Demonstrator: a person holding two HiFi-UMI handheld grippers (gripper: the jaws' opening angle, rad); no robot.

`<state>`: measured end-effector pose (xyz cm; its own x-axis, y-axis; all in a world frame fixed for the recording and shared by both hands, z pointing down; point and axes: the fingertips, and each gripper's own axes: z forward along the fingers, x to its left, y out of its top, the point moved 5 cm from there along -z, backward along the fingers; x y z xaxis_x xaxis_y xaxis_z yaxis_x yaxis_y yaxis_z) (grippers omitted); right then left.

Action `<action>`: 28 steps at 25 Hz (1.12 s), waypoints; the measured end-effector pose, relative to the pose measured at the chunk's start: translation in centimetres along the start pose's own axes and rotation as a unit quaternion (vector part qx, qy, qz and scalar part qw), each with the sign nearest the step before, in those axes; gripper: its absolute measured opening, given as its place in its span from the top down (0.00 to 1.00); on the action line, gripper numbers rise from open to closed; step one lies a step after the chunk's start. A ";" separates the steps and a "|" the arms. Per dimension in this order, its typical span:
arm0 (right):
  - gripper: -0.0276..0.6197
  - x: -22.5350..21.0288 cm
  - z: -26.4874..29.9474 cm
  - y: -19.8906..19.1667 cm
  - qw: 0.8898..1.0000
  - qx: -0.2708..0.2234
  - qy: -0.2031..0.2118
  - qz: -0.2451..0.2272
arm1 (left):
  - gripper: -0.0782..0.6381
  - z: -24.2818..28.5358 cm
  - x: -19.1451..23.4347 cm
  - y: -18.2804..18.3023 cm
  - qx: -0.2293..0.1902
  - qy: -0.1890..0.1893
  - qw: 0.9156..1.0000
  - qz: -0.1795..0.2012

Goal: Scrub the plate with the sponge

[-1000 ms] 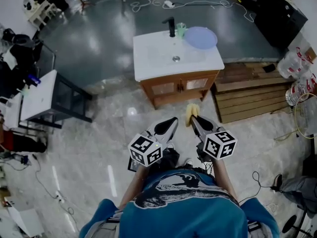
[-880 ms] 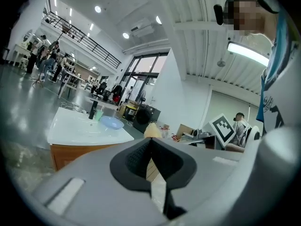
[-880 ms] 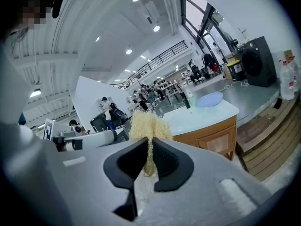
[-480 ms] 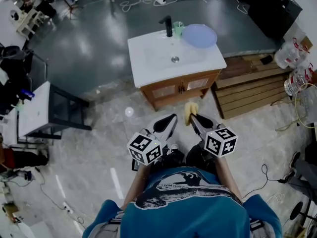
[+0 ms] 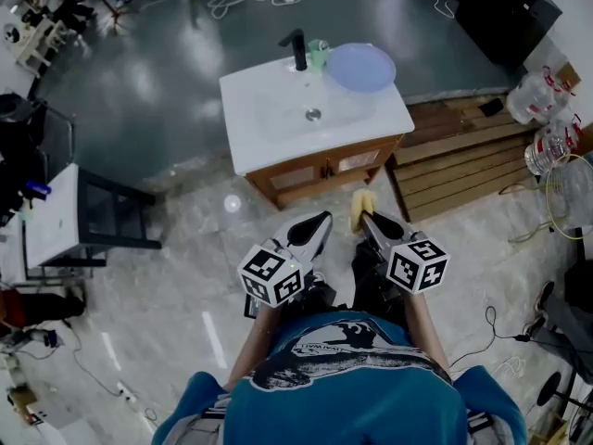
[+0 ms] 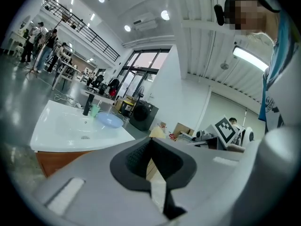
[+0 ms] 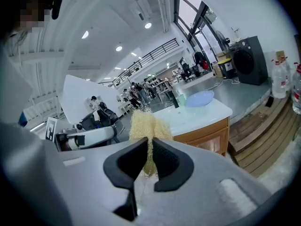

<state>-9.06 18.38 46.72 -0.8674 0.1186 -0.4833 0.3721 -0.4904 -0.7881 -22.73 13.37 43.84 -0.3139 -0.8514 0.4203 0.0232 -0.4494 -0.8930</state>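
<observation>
Stood well short of the sink (image 5: 278,119) with right gripper (image 5: 363,215) pinching the yellow sponge (image 5: 359,204) and left gripper (image 5: 321,222) pressed together, seemingly empty; needed to reach the blue plate (image 5: 361,67) at its far corner and steady it before scrubbing.

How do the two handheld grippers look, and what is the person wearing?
The left gripper and the right gripper each have pale grey jaws with black textured pads, tapering to a point, and carry a white cube with black square markers. The person wears a blue shirt with a dark print.
</observation>
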 end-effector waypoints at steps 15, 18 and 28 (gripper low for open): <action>0.91 -14.5 3.7 10.1 0.995 0.046 0.082 -0.026 | 0.89 15.0 2.1 3.7 -0.022 0.103 0.994 -0.014; 0.91 -16.7 4.1 11.4 0.993 0.059 0.101 -0.030 | 0.89 17.2 2.3 4.0 -0.017 0.132 0.991 -0.008; 0.91 -22.7 5.2 14.2 0.989 0.075 0.121 -0.031 | 0.88 22.8 2.2 5.2 -0.031 0.183 0.983 0.001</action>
<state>14.22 4.26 48.43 -0.7757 0.3467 -0.5274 0.2523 -0.5956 -0.7626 -1.70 3.00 43.80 -0.6343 -0.6925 0.3436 -0.0308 -0.4215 -0.9063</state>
